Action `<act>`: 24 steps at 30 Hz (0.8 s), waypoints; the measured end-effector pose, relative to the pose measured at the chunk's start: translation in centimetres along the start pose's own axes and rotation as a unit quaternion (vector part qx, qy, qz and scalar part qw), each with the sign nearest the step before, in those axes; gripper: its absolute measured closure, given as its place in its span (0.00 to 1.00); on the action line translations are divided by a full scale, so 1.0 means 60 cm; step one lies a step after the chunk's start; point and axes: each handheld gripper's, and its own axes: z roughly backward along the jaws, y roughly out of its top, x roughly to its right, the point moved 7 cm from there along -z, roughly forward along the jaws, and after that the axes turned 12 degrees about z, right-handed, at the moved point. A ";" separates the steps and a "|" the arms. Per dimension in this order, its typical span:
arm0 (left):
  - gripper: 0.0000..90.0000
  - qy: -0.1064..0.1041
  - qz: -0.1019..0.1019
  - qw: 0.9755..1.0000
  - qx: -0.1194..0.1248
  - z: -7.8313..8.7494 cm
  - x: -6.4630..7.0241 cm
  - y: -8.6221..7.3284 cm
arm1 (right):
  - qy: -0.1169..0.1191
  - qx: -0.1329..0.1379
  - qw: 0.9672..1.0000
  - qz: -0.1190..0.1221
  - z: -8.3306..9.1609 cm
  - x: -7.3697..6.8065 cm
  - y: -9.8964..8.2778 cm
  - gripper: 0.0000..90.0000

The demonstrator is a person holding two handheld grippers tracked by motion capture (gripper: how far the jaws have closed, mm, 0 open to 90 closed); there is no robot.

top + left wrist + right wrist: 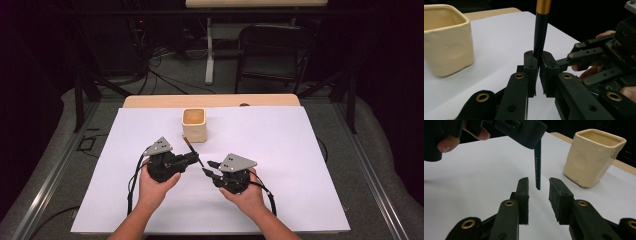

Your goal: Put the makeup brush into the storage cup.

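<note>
A thin black brush handle with a gold band is clamped in my left gripper, shut on it. In the left gripper view the handle rises straight up from between the pads. My right gripper faces it from the right with its jaws apart. In the right gripper view the handle's printed black end hangs down just beyond the gap of my right gripper, touching neither pad. The left gripper holds it from above there.
A cream square cup stands behind the grippers, its mouth up. A white sheet covers the wooden table. A dark folding chair and cables lie beyond the table's far edge.
</note>
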 end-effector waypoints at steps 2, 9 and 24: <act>0.93 0.000 0.000 1.000 0.000 0.000 0.000 0.000 | 0.000 0.000 1.000 0.000 0.000 0.000 0.000 0.77; 0.93 -0.012 0.005 1.000 -0.003 -0.011 0.013 -0.003 | -0.001 -0.007 1.000 -0.008 -0.005 0.004 -0.006 0.78; 0.93 -0.013 0.004 1.000 -0.005 -0.017 0.015 -0.006 | -0.008 -0.015 1.000 -0.007 -0.010 0.004 -0.009 0.87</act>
